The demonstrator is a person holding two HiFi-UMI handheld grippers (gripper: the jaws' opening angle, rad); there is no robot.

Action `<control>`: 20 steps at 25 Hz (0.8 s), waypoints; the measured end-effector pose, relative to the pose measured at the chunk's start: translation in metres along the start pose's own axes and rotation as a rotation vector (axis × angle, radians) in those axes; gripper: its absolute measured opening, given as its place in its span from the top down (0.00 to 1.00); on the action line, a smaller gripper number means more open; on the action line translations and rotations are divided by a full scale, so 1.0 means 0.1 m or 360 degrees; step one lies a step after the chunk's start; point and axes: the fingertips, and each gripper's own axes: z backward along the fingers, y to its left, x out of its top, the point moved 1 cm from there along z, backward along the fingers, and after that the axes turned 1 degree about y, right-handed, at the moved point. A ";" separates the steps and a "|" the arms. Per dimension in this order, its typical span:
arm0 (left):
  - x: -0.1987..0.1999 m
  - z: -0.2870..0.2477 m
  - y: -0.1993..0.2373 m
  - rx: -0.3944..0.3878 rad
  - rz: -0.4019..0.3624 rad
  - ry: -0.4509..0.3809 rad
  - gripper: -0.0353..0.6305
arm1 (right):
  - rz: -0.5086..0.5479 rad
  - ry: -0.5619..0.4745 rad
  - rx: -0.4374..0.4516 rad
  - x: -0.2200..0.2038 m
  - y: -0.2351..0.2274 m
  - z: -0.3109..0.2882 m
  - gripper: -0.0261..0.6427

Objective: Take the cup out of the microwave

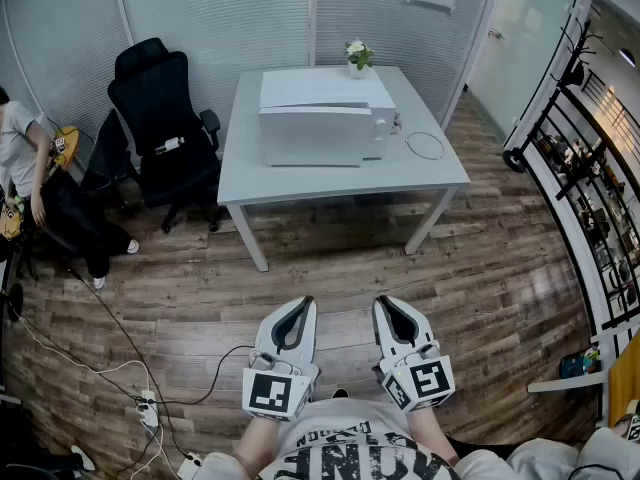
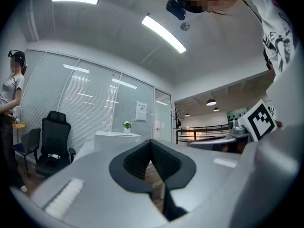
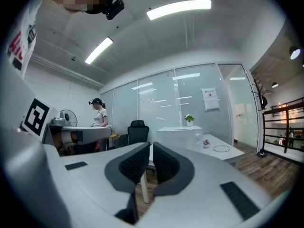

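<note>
Black-padded left gripper (image 1: 288, 320) and right gripper (image 1: 400, 318) are pressed together, empty. At twelve o'clock, well apart, the white microwave (image 1: 322, 116) sits on the table (image 1: 440, 173), door (image 1: 305, 140) closed, cup unseen, presumably inside. Approach step: next, walk up and open the door.

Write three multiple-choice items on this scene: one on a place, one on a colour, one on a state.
1. Where is the microwave?
A. on the floor
B. on the table
C. on a shelf
2. What colour is the chair?
A. black
B. white
C. red
3. The microwave's door is:
A. wide open
B. taken off
C. shut
Key: 1 B, it stands on the table top; 2 A, seat and back are black; 3 C, its front lies flush.
</note>
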 end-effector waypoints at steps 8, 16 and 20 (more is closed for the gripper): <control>0.02 -0.10 -0.21 0.0053 -0.0051 -0.0037 0.93 | 0.0008 0.0004 0.0033 -0.02 -0.21 0.16 0.91; -0.06 -0.11 -0.57 0.0042 0.0011 -0.0021 0.93 | 0.0022 -0.0040 0.0052 -0.03 -0.37 0.44 0.91; -0.10 -0.10 -0.66 0.0056 -0.0018 -0.0027 0.93 | -0.0004 -0.0057 0.0066 -0.04 -0.44 0.54 0.91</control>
